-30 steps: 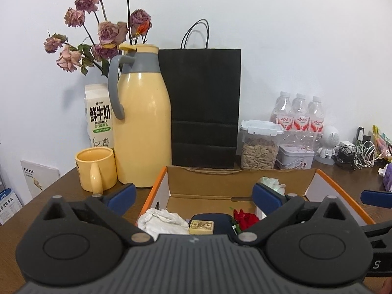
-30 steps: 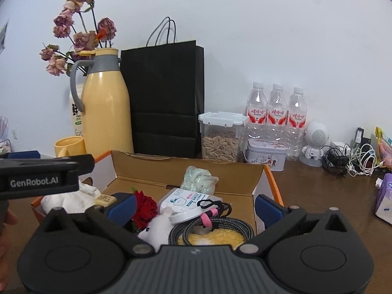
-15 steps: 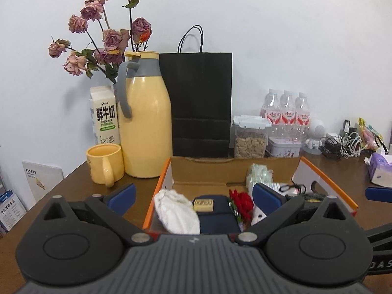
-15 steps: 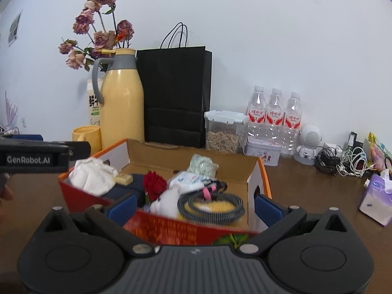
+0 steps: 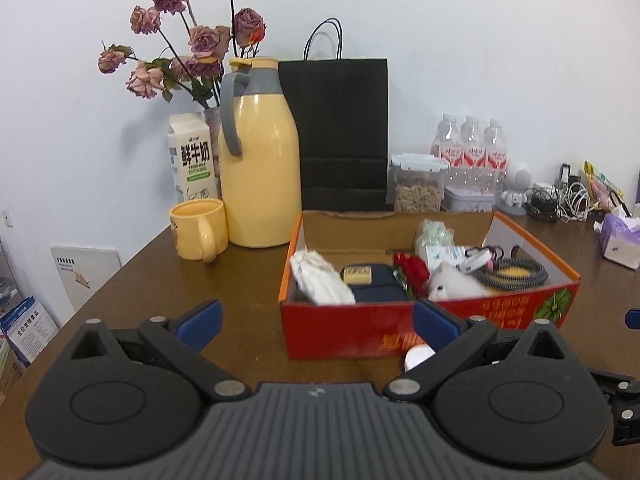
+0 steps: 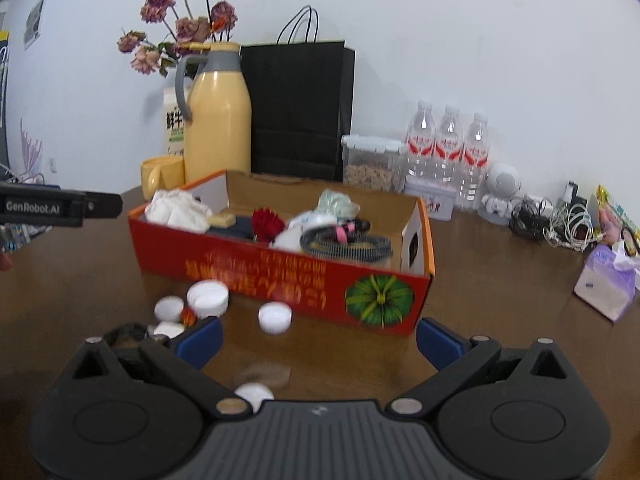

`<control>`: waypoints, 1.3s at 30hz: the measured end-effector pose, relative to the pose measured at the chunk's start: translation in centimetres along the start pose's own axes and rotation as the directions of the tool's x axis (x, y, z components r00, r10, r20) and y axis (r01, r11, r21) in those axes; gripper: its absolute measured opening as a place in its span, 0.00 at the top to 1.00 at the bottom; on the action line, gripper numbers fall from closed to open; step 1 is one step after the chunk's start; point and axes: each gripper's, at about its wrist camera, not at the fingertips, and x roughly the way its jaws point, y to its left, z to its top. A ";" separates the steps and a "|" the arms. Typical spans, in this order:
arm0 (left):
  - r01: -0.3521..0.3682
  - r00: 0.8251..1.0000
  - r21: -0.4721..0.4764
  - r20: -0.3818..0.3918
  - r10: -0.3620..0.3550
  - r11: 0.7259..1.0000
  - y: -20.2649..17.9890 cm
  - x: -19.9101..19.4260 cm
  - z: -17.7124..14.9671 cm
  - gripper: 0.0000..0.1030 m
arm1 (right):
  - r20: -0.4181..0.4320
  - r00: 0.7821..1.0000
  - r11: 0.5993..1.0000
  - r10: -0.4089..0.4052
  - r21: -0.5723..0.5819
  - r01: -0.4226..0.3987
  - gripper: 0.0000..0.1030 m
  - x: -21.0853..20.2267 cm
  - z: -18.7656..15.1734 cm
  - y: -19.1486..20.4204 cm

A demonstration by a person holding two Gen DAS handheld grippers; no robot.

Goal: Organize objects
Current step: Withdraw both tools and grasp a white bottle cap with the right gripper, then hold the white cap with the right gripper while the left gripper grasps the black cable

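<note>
Ahead of both grippers' fingers, a red cardboard box (image 6: pixel 280 268) with orange rims and a green pumpkin print stands on the brown table (image 6: pixel 500 288), holding a white cloth (image 5: pixel 320 276), a red flower (image 5: pixel 412 270), a coiled black cable (image 6: pixel 346 240) and more. The left gripper (image 5: pixel 316 318) and the right gripper (image 6: pixel 316 338) each have their blue-tipped fingers spread wide apart around nothing. White bottle caps (image 6: pixel 208 298) lie on the table between the right fingers and the box; one near cap is blurred, another is half hidden by the gripper body, and the box's printing is too smeared to read.
</note>
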 end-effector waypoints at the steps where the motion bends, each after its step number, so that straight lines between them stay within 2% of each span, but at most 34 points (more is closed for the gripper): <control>1: 0.000 1.000 0.000 -0.006 0.000 1.000 0.1 -0.2 -0.3 0.00 | -0.010 1.000 1.000 0.002 0.000 -0.002 0.00 -0.1 -0.3 0.0; 10: 0.001 0.998 -0.011 -0.067 -0.001 1.000 1.3 -0.9 -2.6 0.00 | -0.109 0.994 0.999 0.026 0.023 -0.024 0.00 0.1 -3.4 -0.3; 15: -0.002 0.996 -0.022 -0.088 0.000 1.000 1.8 -1.0 -3.4 0.00 | -0.137 0.989 0.998 0.052 0.026 -0.049 0.01 0.8 -4.1 0.1; 17: -0.004 0.995 -0.025 -0.097 0.001 1.000 2.0 -0.8 -3.6 0.00 | -0.141 0.987 0.997 0.074 0.024 -0.072 0.09 1.1 -4.0 0.5; 21: -0.002 0.995 -0.030 -0.104 -0.002 1.000 2.1 -0.7 -3.8 0.00 | -0.154 0.982 0.994 0.105 0.011 -0.105 0.19 2.0 -3.8 1.5; 23: 0.003 0.994 -0.030 -0.105 -0.006 1.000 2.0 -0.6 -3.9 0.00 | -0.159 0.981 0.994 0.112 0.011 -0.112 0.31 2.5 -3.5 1.8; 27: 0.008 0.994 -0.030 -0.108 -0.011 1.000 1.9 -0.5 -3.9 0.00 | -0.165 0.979 0.993 0.118 0.021 -0.116 0.44 3.5 -3.1 2.2; 30: 0.009 0.994 -0.030 -0.111 -0.012 1.000 1.7 -0.5 -4.0 0.00 | -0.154 0.981 0.993 0.122 0.027 -0.119 0.64 3.6 -3.0 2.2; 31: 0.009 0.994 -0.030 -0.112 -0.013 1.000 1.7 -0.5 -4.0 0.00 | -0.147 0.981 0.992 0.126 0.029 -0.123 0.73 3.6 -3.0 2.2; 39: 0.013 0.993 -0.025 -0.114 -0.015 1.000 1.3 -0.5 -4.0 0.00 | -0.119 0.986 0.993 0.117 0.023 -0.115 0.73 3.2 -3.4 2.2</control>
